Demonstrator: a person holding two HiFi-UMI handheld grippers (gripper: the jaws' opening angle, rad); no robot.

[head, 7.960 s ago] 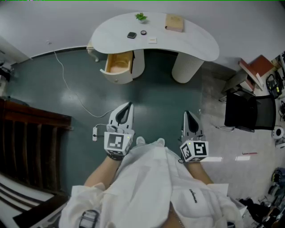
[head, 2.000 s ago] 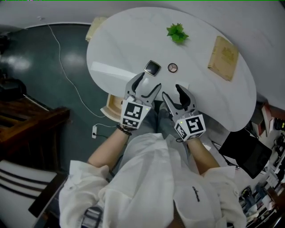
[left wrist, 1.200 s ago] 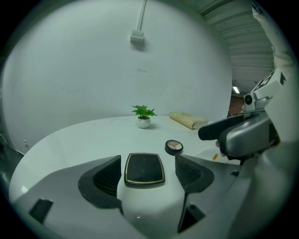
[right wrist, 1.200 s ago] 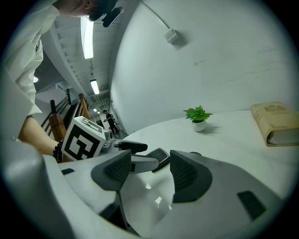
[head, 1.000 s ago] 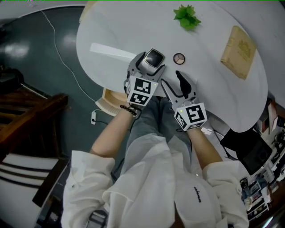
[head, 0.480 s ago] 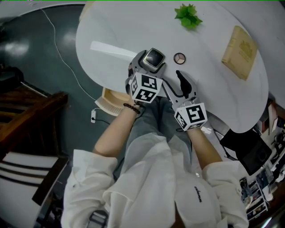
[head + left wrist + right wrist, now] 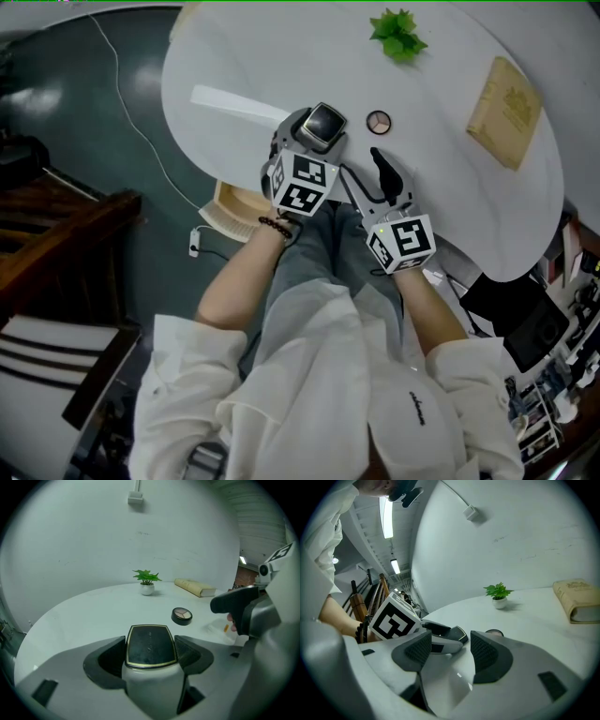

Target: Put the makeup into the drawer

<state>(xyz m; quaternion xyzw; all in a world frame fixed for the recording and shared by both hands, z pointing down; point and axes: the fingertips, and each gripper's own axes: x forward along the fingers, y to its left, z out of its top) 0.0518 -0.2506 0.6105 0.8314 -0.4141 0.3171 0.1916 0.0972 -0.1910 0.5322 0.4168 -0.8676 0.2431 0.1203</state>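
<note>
Makeup compact (image 7: 151, 645), black with a gold edge, is near the front edge of the table (image 7: 244, 56), between the jaws of the left tool (image 7: 320, 124). Those jaws have just been closing; they stand wide, with their pads against the compact's two sides. The grip looks fresh, so I'd firm it up square across the flat sides, lift the compact level, and only then carry it down to the open drawer (image 7: 232, 202) under the table's edge. The right tool (image 7: 450, 646) hangs just beside, jaws spread, holding nothing. A small round pot (image 7: 378, 121) sits on the table beyond — likely the next item.
</note>
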